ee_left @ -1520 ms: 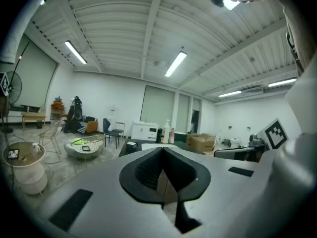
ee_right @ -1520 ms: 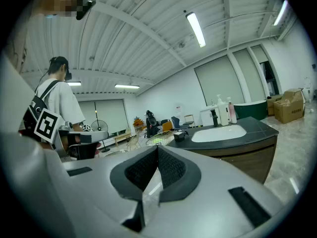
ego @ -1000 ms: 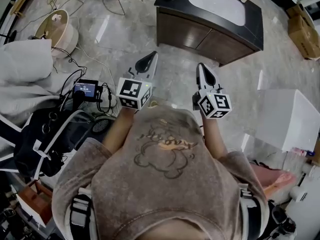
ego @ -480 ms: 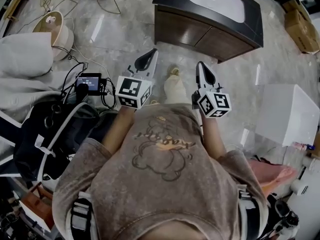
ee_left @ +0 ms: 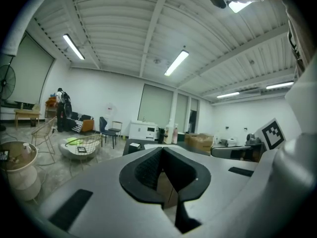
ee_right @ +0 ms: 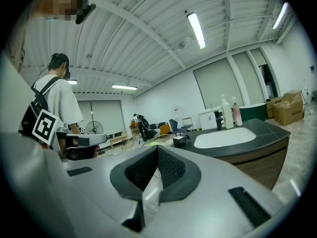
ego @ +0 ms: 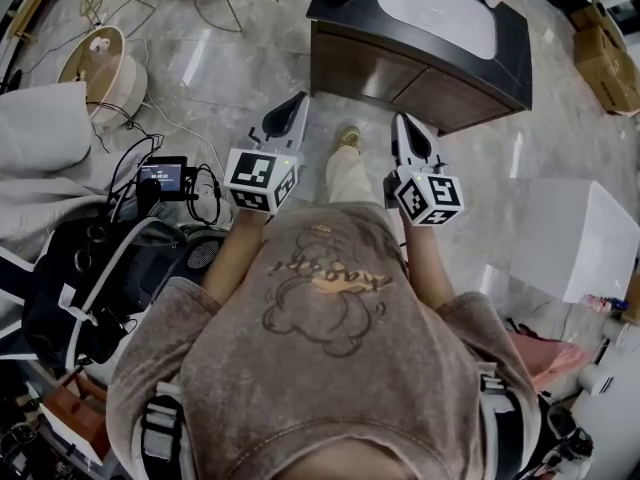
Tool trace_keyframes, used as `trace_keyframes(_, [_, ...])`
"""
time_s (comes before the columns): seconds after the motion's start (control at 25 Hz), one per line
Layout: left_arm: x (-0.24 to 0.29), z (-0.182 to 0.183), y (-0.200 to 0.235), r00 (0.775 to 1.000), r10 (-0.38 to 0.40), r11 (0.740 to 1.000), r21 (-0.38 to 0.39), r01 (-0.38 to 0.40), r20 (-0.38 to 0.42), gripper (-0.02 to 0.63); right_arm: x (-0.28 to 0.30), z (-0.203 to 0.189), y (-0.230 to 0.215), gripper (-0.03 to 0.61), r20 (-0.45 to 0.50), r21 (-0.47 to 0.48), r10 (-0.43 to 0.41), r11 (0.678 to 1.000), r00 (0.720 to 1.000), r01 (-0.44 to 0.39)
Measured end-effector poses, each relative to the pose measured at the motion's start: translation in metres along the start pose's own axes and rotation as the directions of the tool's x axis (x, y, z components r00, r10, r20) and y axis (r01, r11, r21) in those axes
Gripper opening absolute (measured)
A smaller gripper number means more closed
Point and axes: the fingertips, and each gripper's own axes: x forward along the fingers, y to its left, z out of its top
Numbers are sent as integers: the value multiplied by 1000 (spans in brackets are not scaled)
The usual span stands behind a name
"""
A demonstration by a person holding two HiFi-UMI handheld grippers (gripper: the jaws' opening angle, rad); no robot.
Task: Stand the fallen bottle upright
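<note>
A dark counter (ego: 420, 68) with a white sink basin (ego: 438, 8) stands a few steps ahead on the marble floor. Two pump bottles (ee_right: 227, 111) stand upright at the basin's far end, and they show small in the left gripper view too, bottles (ee_left: 170, 132). I cannot make out a lying bottle in any view. My left gripper (ego: 297, 104) and right gripper (ego: 402, 122) are held side by side in front of the chest, pointing at the counter and well short of it. Both have their jaws together with nothing between them.
A white box (ego: 575, 238) stands on the floor at the right, with cardboard boxes (ego: 608, 58) beyond it. At the left are a round tub (ego: 105, 63), cables with a small screen (ego: 165, 176) and a black bag (ego: 85, 288). A person in a white shirt (ee_right: 58, 103) stands at the left.
A trouser leg and shoe have stepped forward between the two grippers. The floor has slid slightly in view. Both grippers stay shut and in the same place before the chest.
</note>
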Motion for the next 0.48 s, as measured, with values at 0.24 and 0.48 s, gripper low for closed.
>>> trace_keyframes(0.24, [51,12,-14,1000,-2,1000,-4,2,-5,19,10,14,-45,-3,-7,11,9,1000,1000,-9])
trace_keyframes(0.48, [113,2,-27,1000,18,1000,-3,-18,3,18,34,9,-104,-3,-9,13,40,999,999,-39])
